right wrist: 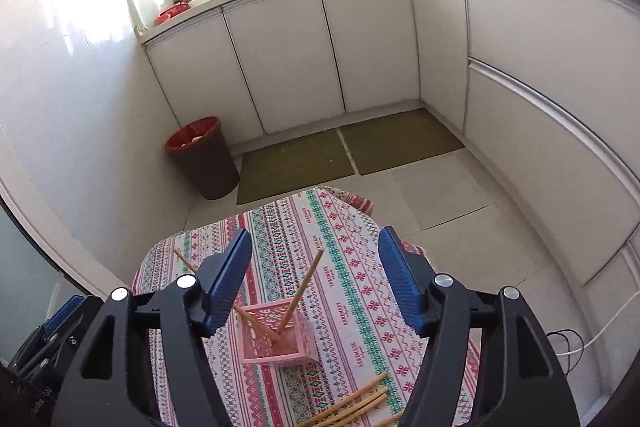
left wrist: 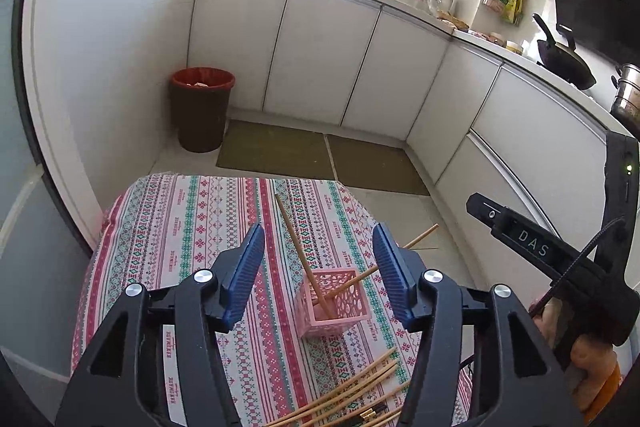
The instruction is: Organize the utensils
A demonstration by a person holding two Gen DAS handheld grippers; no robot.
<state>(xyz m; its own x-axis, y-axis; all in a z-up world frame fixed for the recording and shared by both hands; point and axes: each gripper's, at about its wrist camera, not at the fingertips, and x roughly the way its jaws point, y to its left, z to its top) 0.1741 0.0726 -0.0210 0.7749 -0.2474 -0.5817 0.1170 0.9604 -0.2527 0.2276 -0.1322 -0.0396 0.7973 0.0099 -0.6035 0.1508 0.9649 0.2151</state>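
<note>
Pink lattice holder (left wrist: 334, 303) stands upright on the striped tablecloth (left wrist: 192, 227), roughly mid-table. We count two chopsticks in holder (left wrist: 298, 247), leaning apart in opposite directions. Loose chopsticks (left wrist: 356, 391) lie in a rough bundle on the cloth just in front of the holder, nearer to us; we see at least four or five, the exact number unclear because the bundle runs out of view. Left gripper (left wrist: 318, 267): jaws spread, nothing between them. Right gripper (right wrist: 314, 281): likewise released and empty, hovering above the holder. Judgement: task early-stage, most sticks still to be moved; next pick probably from the bundle.
</note>
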